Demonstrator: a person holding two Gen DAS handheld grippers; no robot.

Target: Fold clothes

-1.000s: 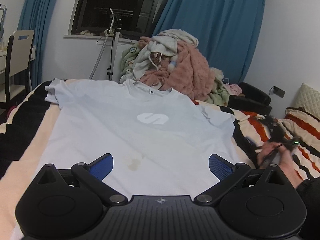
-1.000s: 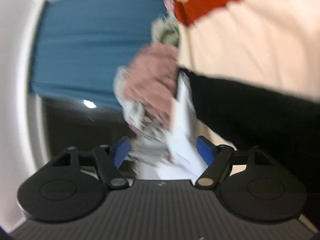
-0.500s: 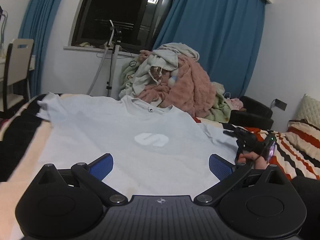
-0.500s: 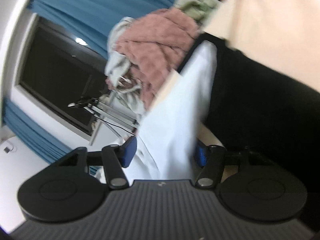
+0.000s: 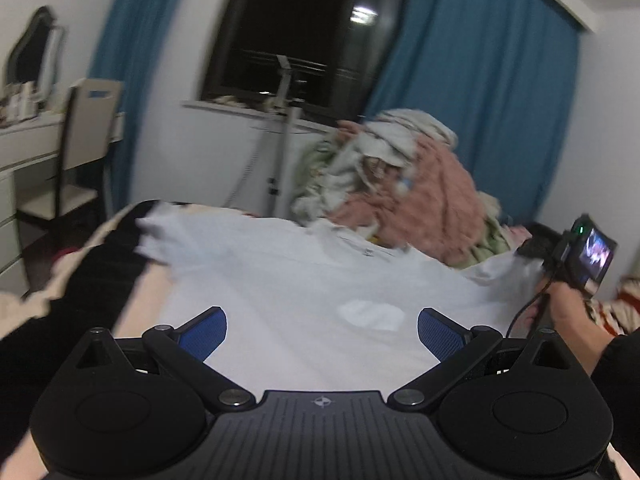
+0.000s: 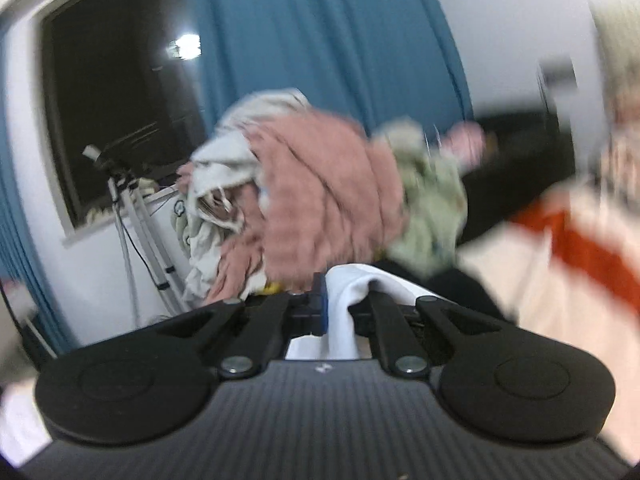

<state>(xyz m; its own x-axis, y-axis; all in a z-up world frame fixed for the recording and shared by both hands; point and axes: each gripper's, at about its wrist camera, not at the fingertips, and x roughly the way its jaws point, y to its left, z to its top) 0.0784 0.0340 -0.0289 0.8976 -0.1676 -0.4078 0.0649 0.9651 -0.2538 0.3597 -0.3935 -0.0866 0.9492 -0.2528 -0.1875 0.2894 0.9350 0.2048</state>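
Cotton garment: a white t-shirt (image 5: 288, 292) is spread front-up on the bed (image 5: 100, 264), a pale logo near its middle.
Right hand-held gripper (image 6: 340, 304): seen clamped on a bunched fold of the white cloth; in the left wrist view the shirt's right sleeve end is drawn up toward it (image 5: 532, 250), off the bed.
Left hand-held gripper (image 5: 322, 330): jaws are held wide above the lower part of the shirt, nothing between the blue pads; no contact with the cloth can be confirmed.
Progress: judged to be at the very start. One sleeve is gripped and lifted; no fold is yet laid. The far sleeve (image 5: 156, 232) lies flat and untouched.
Left to do: both sides to be folded in, the body doubled, and the clothes pile (image 5: 400, 188) behind the shirt is unsorted.
Hidden or unclear: the hem is covered by the left gripper body. Both views are blurred. The exact point of the right grip on the sleeve cannot be made out. The shirt's collar is smeared.
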